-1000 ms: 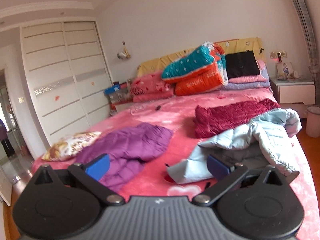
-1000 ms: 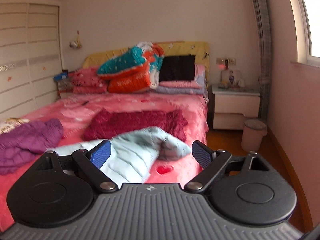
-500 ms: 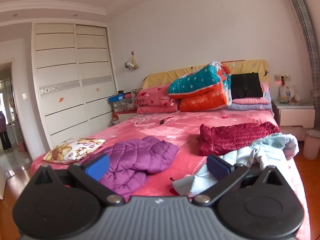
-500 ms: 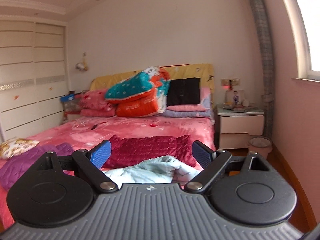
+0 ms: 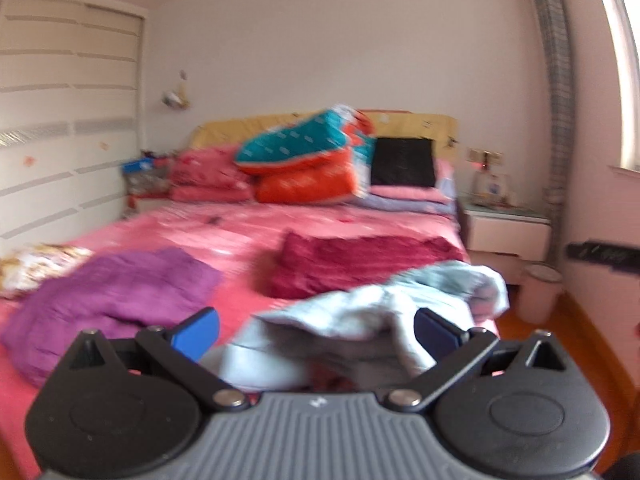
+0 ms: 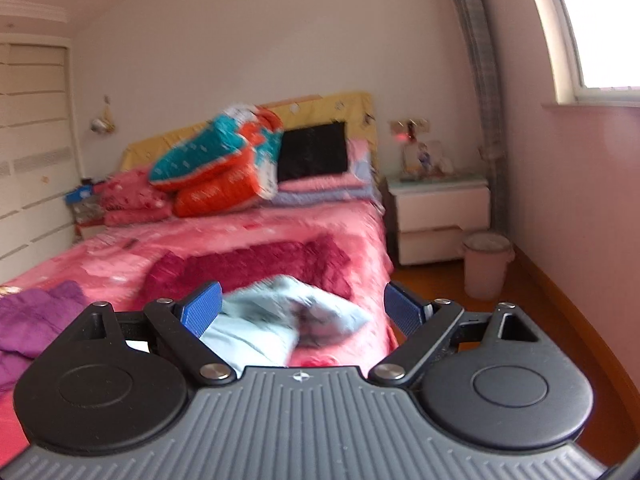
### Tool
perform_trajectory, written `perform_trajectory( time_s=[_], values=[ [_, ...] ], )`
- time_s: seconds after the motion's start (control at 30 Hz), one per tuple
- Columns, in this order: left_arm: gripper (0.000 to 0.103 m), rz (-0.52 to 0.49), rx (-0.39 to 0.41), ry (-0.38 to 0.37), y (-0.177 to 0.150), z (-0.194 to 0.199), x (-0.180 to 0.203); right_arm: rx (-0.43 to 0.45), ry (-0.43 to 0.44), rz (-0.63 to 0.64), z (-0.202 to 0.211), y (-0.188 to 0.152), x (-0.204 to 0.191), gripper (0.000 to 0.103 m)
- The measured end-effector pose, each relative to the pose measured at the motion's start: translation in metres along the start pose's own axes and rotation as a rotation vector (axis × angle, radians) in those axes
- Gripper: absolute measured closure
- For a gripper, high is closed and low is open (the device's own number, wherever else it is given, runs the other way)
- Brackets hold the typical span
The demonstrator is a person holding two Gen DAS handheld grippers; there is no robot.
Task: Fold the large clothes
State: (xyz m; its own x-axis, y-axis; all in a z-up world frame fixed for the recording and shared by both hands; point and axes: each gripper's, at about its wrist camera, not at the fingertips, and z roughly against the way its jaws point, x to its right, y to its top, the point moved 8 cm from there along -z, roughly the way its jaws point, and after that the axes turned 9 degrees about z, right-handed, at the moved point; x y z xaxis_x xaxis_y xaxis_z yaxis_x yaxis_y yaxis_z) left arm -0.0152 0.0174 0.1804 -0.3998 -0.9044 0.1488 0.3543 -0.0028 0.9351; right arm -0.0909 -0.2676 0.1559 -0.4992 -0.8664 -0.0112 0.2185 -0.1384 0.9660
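A crumpled light blue padded jacket (image 5: 360, 320) lies at the near right corner of the pink bed (image 5: 240, 240); it also shows in the right wrist view (image 6: 280, 316). A purple jacket (image 5: 112, 292) lies to its left, and also at the left edge of the right wrist view (image 6: 36, 316). A dark red quilted garment (image 5: 360, 260) lies behind the blue one. My left gripper (image 5: 316, 334) is open and empty, in the air before the blue jacket. My right gripper (image 6: 302, 310) is open and empty, also short of it.
Pillows and folded quilts (image 5: 312, 160) are piled at the headboard. A white nightstand (image 6: 440, 216) and a pink bin (image 6: 486, 264) stand right of the bed. A white wardrobe (image 5: 68, 140) fills the left wall. A patterned cushion (image 5: 36, 260) lies at the bed's left edge.
Both views have swung and are blurred by motion. The left view turned right onto the blue jacket. The right view dipped and tilted. Both grippers stayed open.
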Motion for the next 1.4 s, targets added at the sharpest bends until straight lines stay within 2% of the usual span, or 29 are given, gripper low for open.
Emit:
perform_trajectory(
  time_s=[0.23, 0.37, 0.53, 0.6, 0.67, 0.8, 0.87, 0.93, 0.97, 1.07, 1.23, 1.4],
  values=[
    [0.001, 0.037, -0.105, -0.131, -0.046, -0.058, 0.048, -0.088, -0.016, -0.036, -0.051, -0.070, 0.012, 0.000],
    [0.002, 0.066, -0.146, -0.138, -0.065, -0.087, 0.060, -0.120, 0.006, -0.029, -0.070, -0.098, 0.008, 0.000],
    [0.004, 0.126, -0.209, -0.124, -0.079, -0.119, 0.065, -0.133, 0.020, -0.011, -0.083, -0.108, 0.012, 0.000],
    [0.010, 0.135, -0.223, -0.119, -0.079, -0.129, 0.068, -0.143, 0.016, 0.004, -0.090, -0.109, 0.015, 0.000],
    [0.024, 0.139, -0.238, -0.099, -0.079, -0.138, 0.069, -0.153, 0.027, 0.001, -0.098, -0.104, 0.020, 0.000],
    [0.043, 0.138, -0.260, -0.065, -0.080, -0.154, 0.070, -0.169, 0.054, 0.016, -0.102, -0.108, 0.020, 0.000],
    [0.069, 0.145, -0.260, -0.037, -0.079, -0.159, 0.067, -0.190, 0.061, 0.026, -0.103, -0.114, 0.020, 0.000],
    [0.084, 0.182, -0.271, -0.018, -0.079, -0.162, 0.063, -0.214, 0.068, 0.027, -0.103, -0.120, 0.023, 0.000],
    [0.088, 0.190, -0.273, -0.005, -0.078, -0.164, 0.061, -0.221, 0.072, 0.022, -0.104, -0.121, 0.024, 0.000],
    [0.096, 0.198, -0.244, 0.007, -0.072, -0.157, 0.060, -0.229, 0.071, 0.002, -0.105, -0.123, 0.031, 0.000],
    [0.099, 0.246, -0.149, -0.001, -0.042, -0.131, 0.053, -0.249, 0.064, -0.039, -0.109, -0.127, 0.039, 0.000],
    [0.100, 0.343, -0.050, 0.008, 0.000, -0.092, 0.018, -0.264, 0.060, -0.071, -0.111, -0.131, 0.044, 0.000]
  ],
)
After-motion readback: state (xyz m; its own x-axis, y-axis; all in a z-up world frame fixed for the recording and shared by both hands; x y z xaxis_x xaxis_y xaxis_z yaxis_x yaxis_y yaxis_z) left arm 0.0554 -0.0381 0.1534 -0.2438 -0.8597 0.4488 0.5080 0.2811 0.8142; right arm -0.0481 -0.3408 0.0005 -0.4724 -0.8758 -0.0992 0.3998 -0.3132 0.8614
